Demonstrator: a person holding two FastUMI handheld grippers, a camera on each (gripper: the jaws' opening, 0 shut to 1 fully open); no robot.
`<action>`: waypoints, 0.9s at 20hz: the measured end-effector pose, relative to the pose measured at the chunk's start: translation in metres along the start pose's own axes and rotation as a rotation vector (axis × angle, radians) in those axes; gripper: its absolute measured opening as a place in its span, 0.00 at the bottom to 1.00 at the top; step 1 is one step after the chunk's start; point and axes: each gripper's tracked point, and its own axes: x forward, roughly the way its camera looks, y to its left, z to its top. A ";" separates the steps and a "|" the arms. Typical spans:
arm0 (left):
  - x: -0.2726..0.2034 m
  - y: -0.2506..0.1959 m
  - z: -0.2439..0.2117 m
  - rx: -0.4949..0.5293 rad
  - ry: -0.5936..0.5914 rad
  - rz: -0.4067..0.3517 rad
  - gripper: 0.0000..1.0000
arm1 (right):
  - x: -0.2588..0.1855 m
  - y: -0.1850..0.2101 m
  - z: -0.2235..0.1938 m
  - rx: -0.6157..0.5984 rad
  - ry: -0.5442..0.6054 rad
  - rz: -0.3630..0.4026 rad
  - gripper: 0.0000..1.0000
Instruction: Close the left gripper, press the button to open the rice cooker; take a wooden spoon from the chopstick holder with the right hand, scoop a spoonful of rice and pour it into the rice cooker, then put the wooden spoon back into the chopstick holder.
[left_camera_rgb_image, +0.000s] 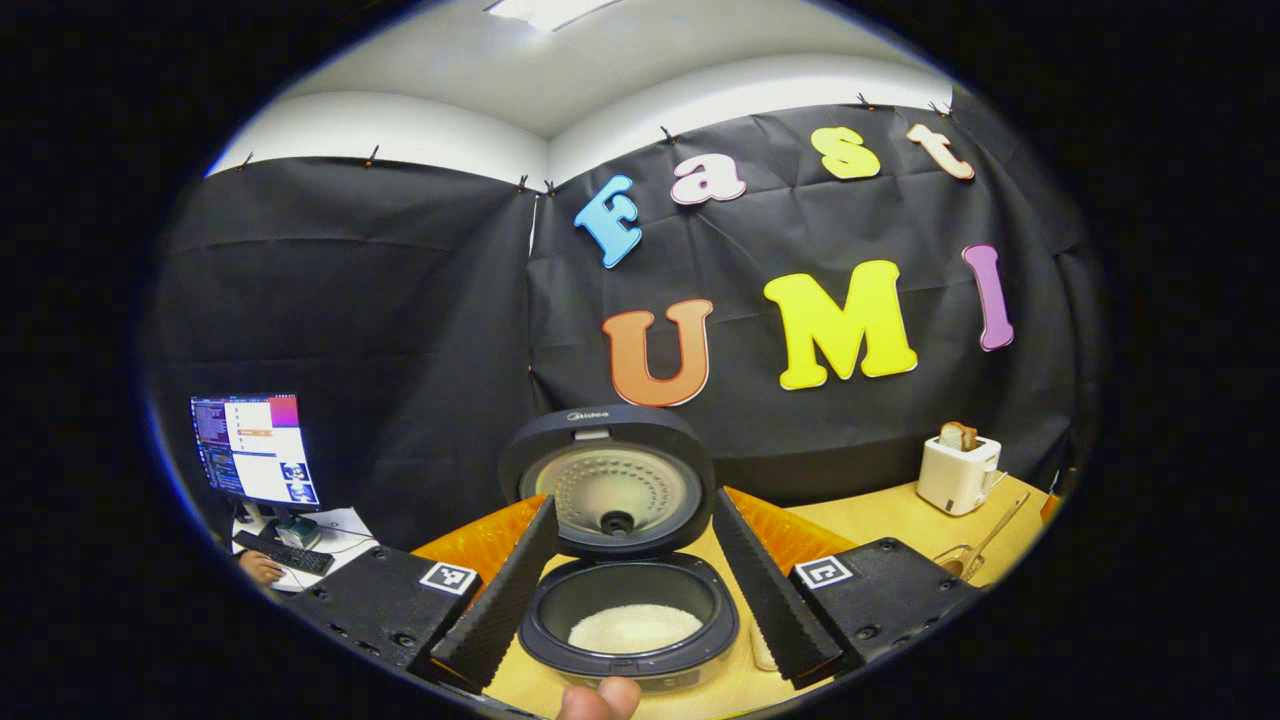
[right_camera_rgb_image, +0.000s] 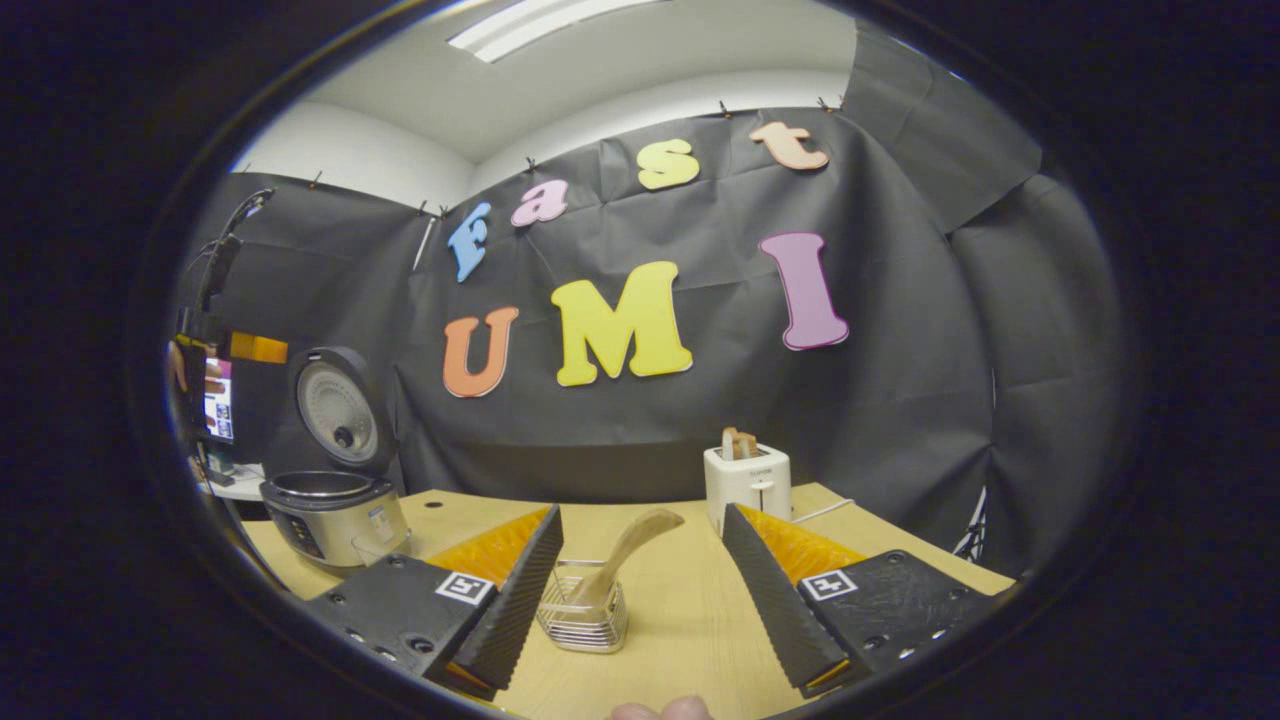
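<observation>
The rice cooker (left_camera_rgb_image: 628, 560) stands open on the wooden table (left_camera_rgb_image: 880, 515), lid upright, white rice (left_camera_rgb_image: 634, 628) lying in its pot. The left gripper (left_camera_rgb_image: 638, 580) hovers before it, jaws spread wide. The wooden spoon (right_camera_rgb_image: 622, 555) leans in the wire chopstick holder (right_camera_rgb_image: 583, 615) (handle tilted right), between the right gripper's (right_camera_rgb_image: 640, 590) spread fingers, untouched. A white toaster (right_camera_rgb_image: 746, 484) stands behind.

Silver-and-black rice cooker (right_camera_rgb_image: 335, 515), white rice (left_camera_rgb_image: 633, 628) inside, pale wooden spoon (right_camera_rgb_image: 625, 555), silver wire chopstick holder (right_camera_rgb_image: 583, 612), white toaster (right_camera_rgb_image: 746, 483), tan counter (right_camera_rgb_image: 680, 620).
</observation>
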 end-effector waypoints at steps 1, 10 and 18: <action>-0.005 -0.006 -0.002 0.003 -0.018 -0.002 0.99 | 0.000 0.002 0.000 -0.005 0.003 0.002 0.95; -0.047 -0.042 -0.029 -0.042 -0.087 -0.034 0.95 | 0.010 0.017 -0.038 -0.002 0.121 0.043 0.96; -0.062 -0.050 -0.056 0.009 -0.086 -0.054 0.99 | 0.053 0.022 -0.068 0.046 0.219 0.014 0.95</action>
